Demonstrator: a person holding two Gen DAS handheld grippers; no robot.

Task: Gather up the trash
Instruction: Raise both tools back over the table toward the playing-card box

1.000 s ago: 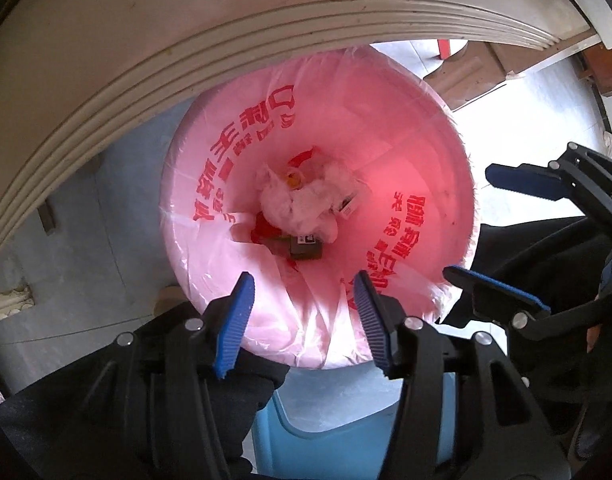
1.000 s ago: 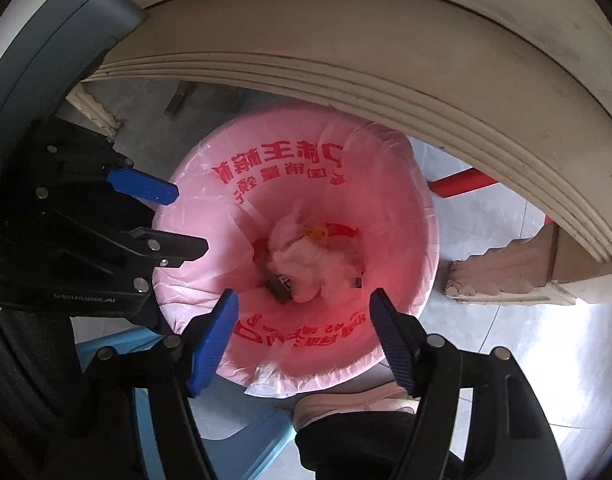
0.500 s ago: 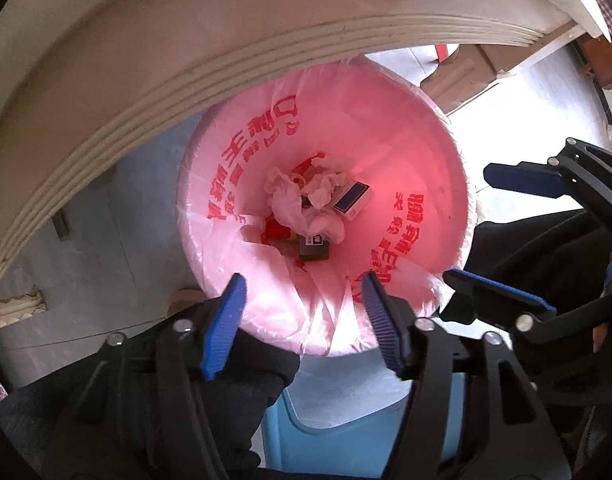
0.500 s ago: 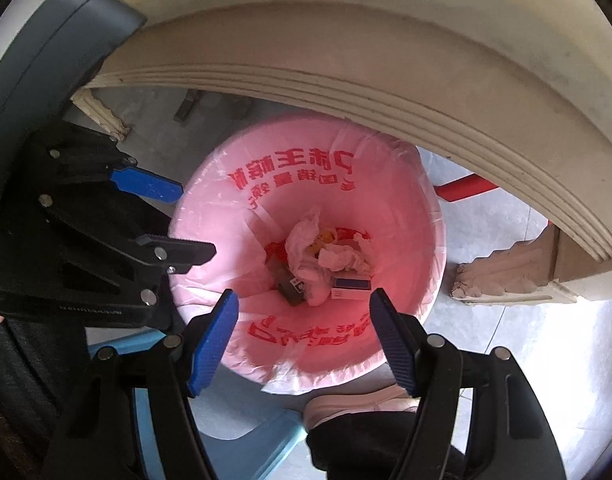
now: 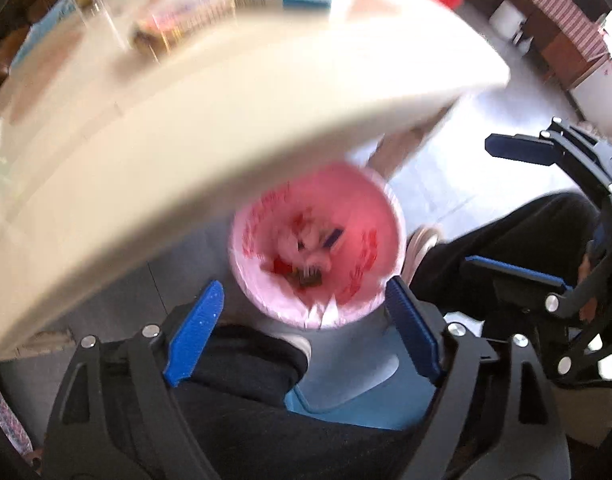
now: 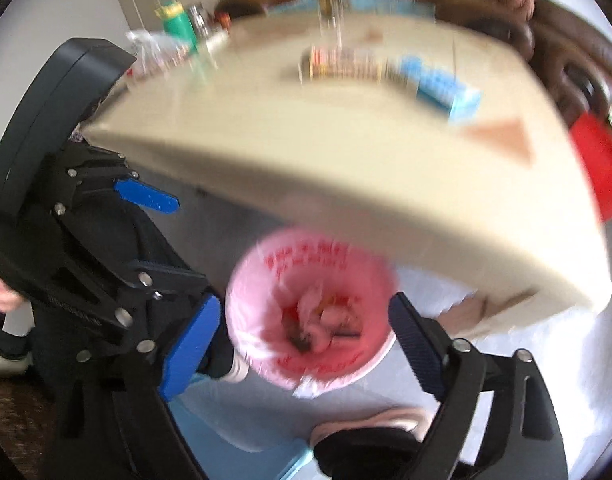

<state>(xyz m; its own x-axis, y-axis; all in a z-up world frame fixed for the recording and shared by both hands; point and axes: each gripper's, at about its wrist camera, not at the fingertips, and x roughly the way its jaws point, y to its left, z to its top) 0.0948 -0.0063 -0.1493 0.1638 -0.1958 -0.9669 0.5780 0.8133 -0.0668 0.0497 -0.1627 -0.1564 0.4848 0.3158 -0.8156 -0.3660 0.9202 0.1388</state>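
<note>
Both grippers empty above the pink-lined trash bin

The left gripper and right gripper have just been opening wide, nothing between their jaws; the trash bin with its crumpled paper trash sits below and ahead of them. Rising beside the table edge, either could clip it. Only the right view shows the green bottle.

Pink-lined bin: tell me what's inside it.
The pink-lined bin holds crumpled white tissue, red scraps and a small dark box, all blurred. Whatever lies beneath the pile is covered.
</note>
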